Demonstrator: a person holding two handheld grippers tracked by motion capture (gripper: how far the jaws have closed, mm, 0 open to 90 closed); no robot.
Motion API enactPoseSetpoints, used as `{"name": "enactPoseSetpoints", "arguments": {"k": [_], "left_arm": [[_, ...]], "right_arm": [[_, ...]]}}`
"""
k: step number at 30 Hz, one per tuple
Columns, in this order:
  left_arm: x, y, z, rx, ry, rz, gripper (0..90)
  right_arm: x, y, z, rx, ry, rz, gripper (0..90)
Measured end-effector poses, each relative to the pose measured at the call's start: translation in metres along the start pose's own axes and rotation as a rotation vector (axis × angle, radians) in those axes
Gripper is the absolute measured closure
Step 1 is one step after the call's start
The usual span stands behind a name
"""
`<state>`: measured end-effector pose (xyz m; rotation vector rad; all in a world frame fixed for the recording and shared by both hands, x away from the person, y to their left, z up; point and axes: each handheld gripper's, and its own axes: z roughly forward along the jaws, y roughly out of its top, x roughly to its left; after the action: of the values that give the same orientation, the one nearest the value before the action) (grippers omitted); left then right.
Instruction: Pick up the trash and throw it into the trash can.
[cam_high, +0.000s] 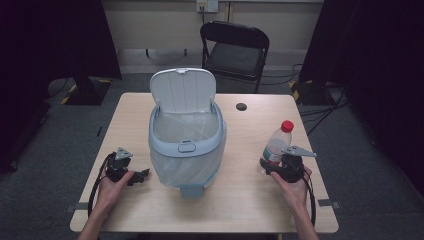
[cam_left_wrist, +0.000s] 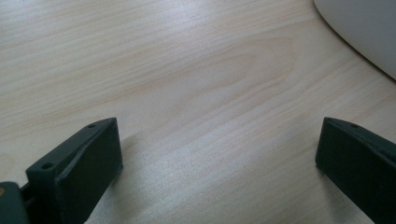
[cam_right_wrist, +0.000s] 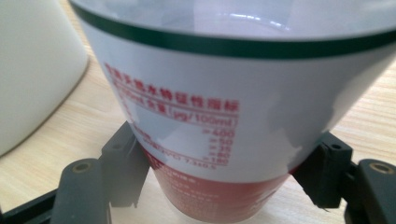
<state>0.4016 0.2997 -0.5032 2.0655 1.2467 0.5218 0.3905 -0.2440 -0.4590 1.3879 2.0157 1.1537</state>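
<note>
open-lidded bin (cam_high: 186, 145) blocking table (cam_high: 250, 200) centre between the hands, bare tabletop along left, right and near edges

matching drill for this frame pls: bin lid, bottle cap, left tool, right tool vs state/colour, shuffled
Things:
1. bin lid
2. bottle cap
3. left tool
4. right tool

States:
A. red
B. jaws on either side of the bottle, pressing its label
C. flipped up, bin open
D. jaws wide apart over bare table

Pairs: 1-C, 2-A, 3-D, 4-B
</note>
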Motion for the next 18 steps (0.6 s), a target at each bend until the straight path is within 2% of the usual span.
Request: {"name": "enactPoseSetpoints", "arguments": {"k": [6,14,18], "left_arm": [[0.001,-0.001,0.000,-0.005,-0.007,0.006,0.0],[0.003,-0.001,0.000,-0.005,-0.015,0.007,0.0],[0.003,-0.001,0.000,-0.005,-0.015,0.006,0.0]], "right_arm": [[0.002,0.002,-0.009,-0.016,0.031,0.020,28.1],[0.010,0.010,-0.027,-0.060,0.079,0.016,28.1],[0.014,0.016,-0.031,-0.062,0.103,0.017,28.1]]}}
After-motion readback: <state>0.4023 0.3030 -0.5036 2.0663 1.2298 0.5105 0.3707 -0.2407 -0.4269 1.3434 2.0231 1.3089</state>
